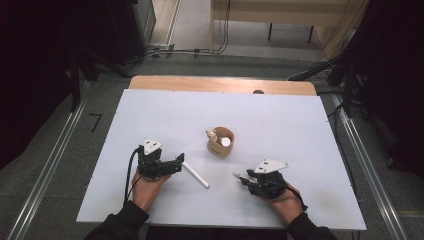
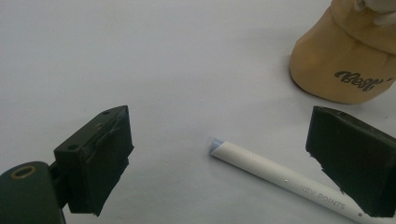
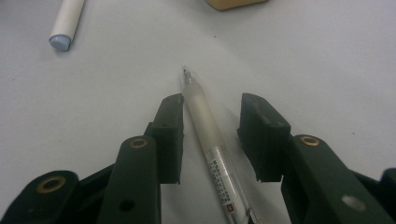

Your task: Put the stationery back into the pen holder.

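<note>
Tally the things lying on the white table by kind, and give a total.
Pens: 2, a white capped plastic pen and a clear frosted ballpoint pen.
Cups: 1, a tan round paper cup with small items inside.
Total: 3.

White bench (image 1: pixel 150 110), wooden strip along far edge. Tan cup (image 1: pixel 220 141) stands upright near centre, small white items inside. White pen (image 1: pixel 195 175) lies flat, front-left of the cup, apart from it. Clear pen (image 3: pixel 208 140) lies flat to the front-right.
</note>
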{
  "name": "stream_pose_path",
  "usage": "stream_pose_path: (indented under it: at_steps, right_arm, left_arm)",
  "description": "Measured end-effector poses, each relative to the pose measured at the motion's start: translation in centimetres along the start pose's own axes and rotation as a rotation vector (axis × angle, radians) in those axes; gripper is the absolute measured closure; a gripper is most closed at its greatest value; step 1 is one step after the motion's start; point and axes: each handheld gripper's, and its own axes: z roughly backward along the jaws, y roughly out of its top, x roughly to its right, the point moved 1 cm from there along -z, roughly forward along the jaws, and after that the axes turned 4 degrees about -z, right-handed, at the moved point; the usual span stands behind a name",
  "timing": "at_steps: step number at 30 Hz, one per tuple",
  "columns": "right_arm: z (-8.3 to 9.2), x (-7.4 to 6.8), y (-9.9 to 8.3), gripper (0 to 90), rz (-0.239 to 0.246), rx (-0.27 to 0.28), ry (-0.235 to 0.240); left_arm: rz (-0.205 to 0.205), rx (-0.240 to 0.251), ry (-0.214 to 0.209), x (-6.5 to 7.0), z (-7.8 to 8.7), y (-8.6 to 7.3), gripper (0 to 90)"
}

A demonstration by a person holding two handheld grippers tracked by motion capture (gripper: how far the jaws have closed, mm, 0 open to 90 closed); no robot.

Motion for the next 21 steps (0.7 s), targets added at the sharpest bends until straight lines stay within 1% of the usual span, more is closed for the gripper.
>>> stream_pose_path:
  at_steps: [4, 8, 15, 21]
  right_arm:
    - [-0.08, -0.08, -0.05, 61.4, -0.001, -0.004, -0.01]
    - [-0.1, -0.14, -0.08, 62.6, 0.009, -0.005, -0.02]
    - [-0.11, -0.26, -0.13, 65.7, 0.024, -0.003, -0.021]
    - [-0.1, -0.33, -0.13, 69.3, 0.021, -0.008, -0.021]
  left_arm:
    - [0.001, 0.001, -0.001, 0.0, 0.02, 0.0, 7.5]
    - [0.001, 0.0, -0.003, 0.03, 0.01, -0.02, 7.5]
    - [0.002, 0.0, -0.002, 0.05, 0.01, -0.01, 7.5]
    - [0.002, 0.0, -0.003, 0.09, 0.02, -0.01, 7.5]
